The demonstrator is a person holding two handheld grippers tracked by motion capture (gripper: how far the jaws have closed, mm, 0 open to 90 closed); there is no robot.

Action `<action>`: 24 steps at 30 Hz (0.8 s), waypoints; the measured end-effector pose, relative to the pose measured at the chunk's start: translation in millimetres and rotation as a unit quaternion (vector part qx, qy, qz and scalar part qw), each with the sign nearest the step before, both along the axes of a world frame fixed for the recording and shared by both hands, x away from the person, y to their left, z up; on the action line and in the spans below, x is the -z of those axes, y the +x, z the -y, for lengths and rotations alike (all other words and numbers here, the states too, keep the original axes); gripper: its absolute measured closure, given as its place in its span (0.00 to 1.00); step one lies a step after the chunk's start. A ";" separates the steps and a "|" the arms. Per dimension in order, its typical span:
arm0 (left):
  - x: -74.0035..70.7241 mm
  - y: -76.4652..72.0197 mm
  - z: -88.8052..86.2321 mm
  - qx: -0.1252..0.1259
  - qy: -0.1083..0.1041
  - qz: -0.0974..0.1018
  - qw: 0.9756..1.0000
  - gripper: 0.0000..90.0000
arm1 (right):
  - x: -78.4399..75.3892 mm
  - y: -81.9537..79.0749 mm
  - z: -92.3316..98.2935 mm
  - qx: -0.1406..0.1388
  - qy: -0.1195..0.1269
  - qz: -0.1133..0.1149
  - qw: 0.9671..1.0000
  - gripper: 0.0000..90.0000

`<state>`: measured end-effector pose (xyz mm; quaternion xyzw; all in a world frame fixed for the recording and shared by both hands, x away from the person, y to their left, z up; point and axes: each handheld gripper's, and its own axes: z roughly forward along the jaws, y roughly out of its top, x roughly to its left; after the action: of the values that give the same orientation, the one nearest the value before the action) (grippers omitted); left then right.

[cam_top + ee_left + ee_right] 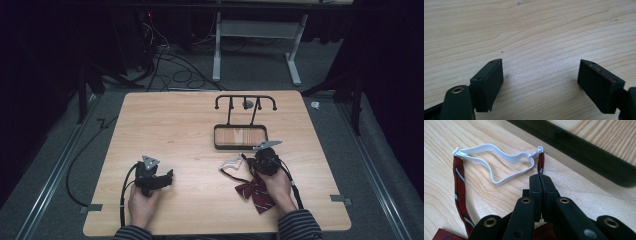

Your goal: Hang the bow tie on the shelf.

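A dark red striped bow tie [257, 192] lies on the wooden table [185, 125] at the front right, under the person's right hand. Its thin red strap [459, 177] runs forward to a white elastic loop [499, 157]. My right gripper [540, 176] is shut on the strap's other end, just behind the white clip that joins it to the loop. In the high view that gripper [248, 161] points toward the loop [230, 162]. At the front left, my left gripper [167, 176] rests low over bare wood, and its jaws [540, 67] stand wide open with nothing between them.
A black stand with a hooked top bar [245, 102] and a wood-floored tray base [240, 148] sits just beyond the right gripper; its dark rim [586, 147] is close ahead in the right gripper view. Cables and a table frame are on the floor behind.
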<state>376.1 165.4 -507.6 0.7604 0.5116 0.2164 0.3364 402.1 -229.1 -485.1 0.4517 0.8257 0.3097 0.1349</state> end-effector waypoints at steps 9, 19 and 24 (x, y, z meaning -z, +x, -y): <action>0.0 0.0 0.0 0.000 0.000 0.000 1.000 0.24 | -19.7 -11.0 5.6 0.000 -0.004 0.040 0.999 1.00; 0.0 0.0 0.0 0.000 0.000 0.000 1.000 0.24 | -52.5 -21.8 5.7 -0.008 -0.009 0.087 0.996 1.00; 0.1 0.0 0.0 0.000 -0.001 0.000 1.000 0.23 | -68.3 -25.9 3.8 -0.014 -0.015 0.108 0.994 1.00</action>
<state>376.1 165.4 -507.7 0.7602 0.5114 0.2164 0.3371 376.2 -232.9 -416.8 0.4018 0.8173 0.3463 0.2252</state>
